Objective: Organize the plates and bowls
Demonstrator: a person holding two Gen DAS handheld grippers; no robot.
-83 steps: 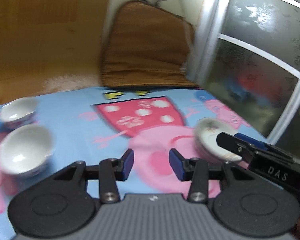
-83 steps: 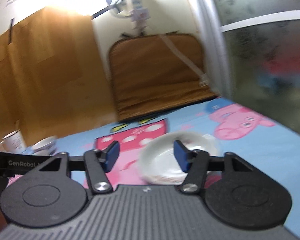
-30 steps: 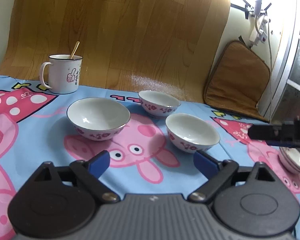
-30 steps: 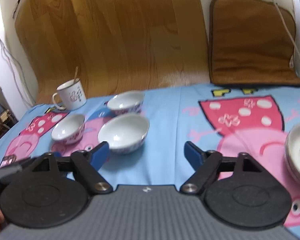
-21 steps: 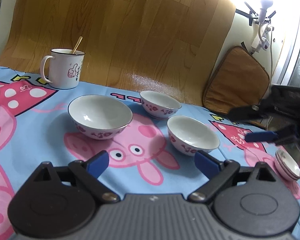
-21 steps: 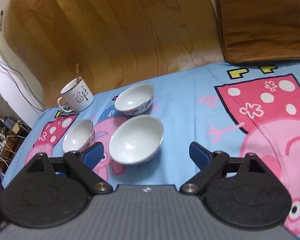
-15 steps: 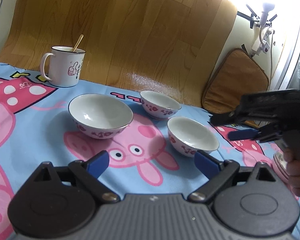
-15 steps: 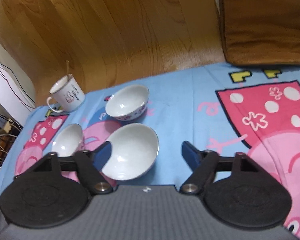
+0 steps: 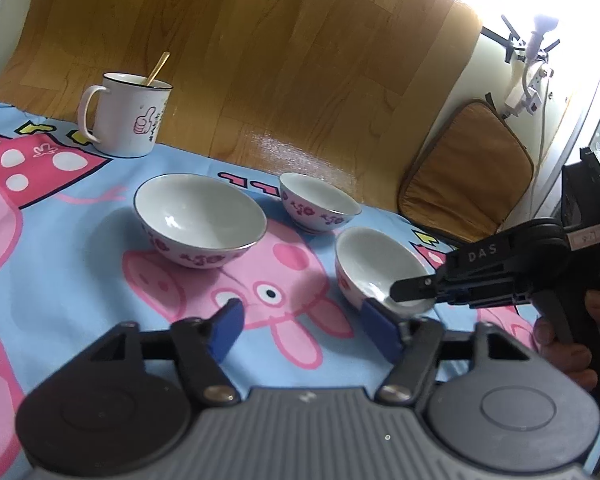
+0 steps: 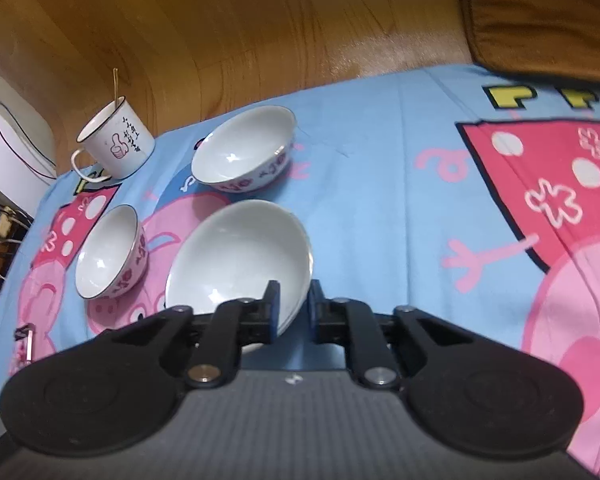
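Cloth: blue cartoon-pig sheet (image 9: pixel 72 272) covers the whole surface; all the crockery stands on it.
Wall: wood-grain panel (image 9: pixel 260 52) rises behind the cloth; a brown cushion (image 9: pixel 468 184) leans in the corner, with a white plug and cord above it.
Bowls: three, white with purple flowers on the outside, all upright and apart from one another, nothing seen inside them.
Big bowl: big bowl (image 9: pixel 200 220) sits left of centre in the left wrist view, nearest the mug.
Far bowl: far bowl (image 9: pixel 320 208) is the smallest and sits towards the wall.
Near bowl: near bowl (image 10: pixel 240 260) sits closest to both grippers, right of the other two in the left wrist view.
Mug: one white mug (image 9: pixel 126 116) with a thumbs-up print stands at the back left; a thin stick leans inside it.
Right gripper: right gripper (image 10: pixel 293 312) has just clamped down; its pads pinch the near bowl's rim, one inside and one outside. A hand (image 9: pixel 568 344) holds its grip at the right edge of the left wrist view.
Left gripper: left gripper (image 9: pixel 302 326) has just been narrowing; its blue pads stand apart over the cloth with nothing between them, the right pad just beside the near bowl.
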